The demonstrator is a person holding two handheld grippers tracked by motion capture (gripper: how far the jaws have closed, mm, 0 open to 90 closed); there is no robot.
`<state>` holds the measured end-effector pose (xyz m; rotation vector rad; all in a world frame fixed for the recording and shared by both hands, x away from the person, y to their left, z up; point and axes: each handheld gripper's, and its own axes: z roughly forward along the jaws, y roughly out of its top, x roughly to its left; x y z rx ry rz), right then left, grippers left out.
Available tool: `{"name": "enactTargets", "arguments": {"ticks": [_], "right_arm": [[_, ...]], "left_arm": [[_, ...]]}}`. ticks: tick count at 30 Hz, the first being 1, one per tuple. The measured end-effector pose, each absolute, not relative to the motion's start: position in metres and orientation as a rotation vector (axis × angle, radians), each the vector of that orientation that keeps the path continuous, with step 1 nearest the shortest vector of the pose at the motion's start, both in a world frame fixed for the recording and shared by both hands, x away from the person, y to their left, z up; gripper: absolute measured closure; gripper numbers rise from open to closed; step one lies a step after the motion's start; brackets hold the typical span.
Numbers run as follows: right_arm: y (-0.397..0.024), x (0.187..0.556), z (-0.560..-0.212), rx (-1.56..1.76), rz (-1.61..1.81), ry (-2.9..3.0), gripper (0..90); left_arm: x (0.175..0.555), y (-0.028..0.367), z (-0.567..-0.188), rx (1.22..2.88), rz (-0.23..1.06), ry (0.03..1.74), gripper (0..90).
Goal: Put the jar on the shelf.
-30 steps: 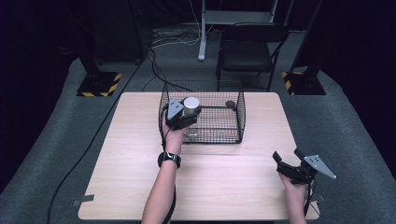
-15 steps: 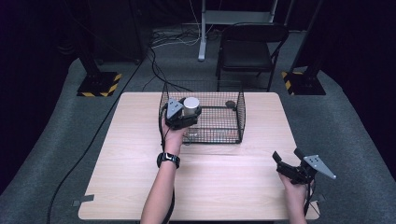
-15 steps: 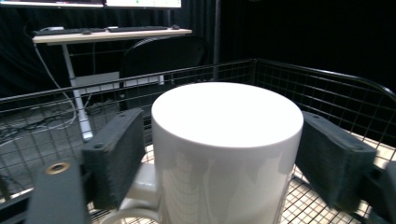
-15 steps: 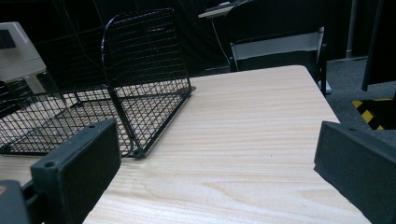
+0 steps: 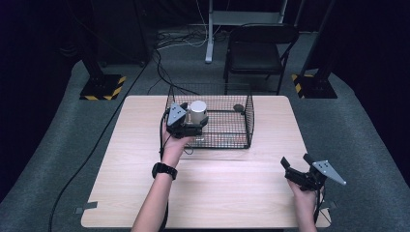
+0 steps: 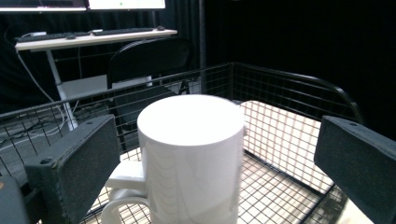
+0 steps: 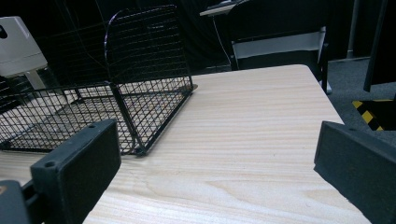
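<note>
A white mug [image 5: 198, 111] stands upside down inside the black wire basket [image 5: 249, 118] on the wooden table, near the basket's left end. My left gripper [image 5: 196, 122] reaches over the basket's near wall to it. In the left gripper view the mug [image 6: 191, 158] sits between the jaws with its handle low at the left. The left gripper [image 6: 219, 140] has just been opening, and a gap shows on each side of the mug. My right gripper [image 5: 296, 162] rests open at the table's near right with nothing between its fingers; in its own view the right gripper [image 7: 217, 154] faces the basket [image 7: 140, 70].
The table [image 5: 232, 193] has bare wood in front of and beside the basket. A small dark round thing [image 5: 238, 107] lies in the basket's far right corner. A black folding chair [image 5: 256, 48] stands behind the table, with stand bases on the floor at either side.
The left gripper's jaws have spread apart from the mug, and the left hand has shifted slightly. The mug stays in the basket. The right hand has kept still.
</note>
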<state>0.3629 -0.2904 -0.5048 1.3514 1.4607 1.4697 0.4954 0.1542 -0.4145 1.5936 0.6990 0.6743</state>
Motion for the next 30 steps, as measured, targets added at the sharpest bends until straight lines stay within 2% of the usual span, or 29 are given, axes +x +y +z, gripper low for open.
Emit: {"name": "enactTargets", "arguments": {"ticks": [13,21,30], "right_arm": [[-0.289,0.363,-0.505,1.347,1.455,1.469,0.0],[-0.285,0.364,-0.506,1.336,1.434,1.489,0.0],[-0.284,0.365,-0.506,1.333,1.427,1.495,0.0]], "left_arm": [[0.453,0.192,-0.41,1.599,0.717,0.643,0.0],[0.426,0.234,-0.435,1.578,0.748,0.704,0.0],[0.408,0.258,-0.459,1.573,0.787,0.76,0.0]]}}
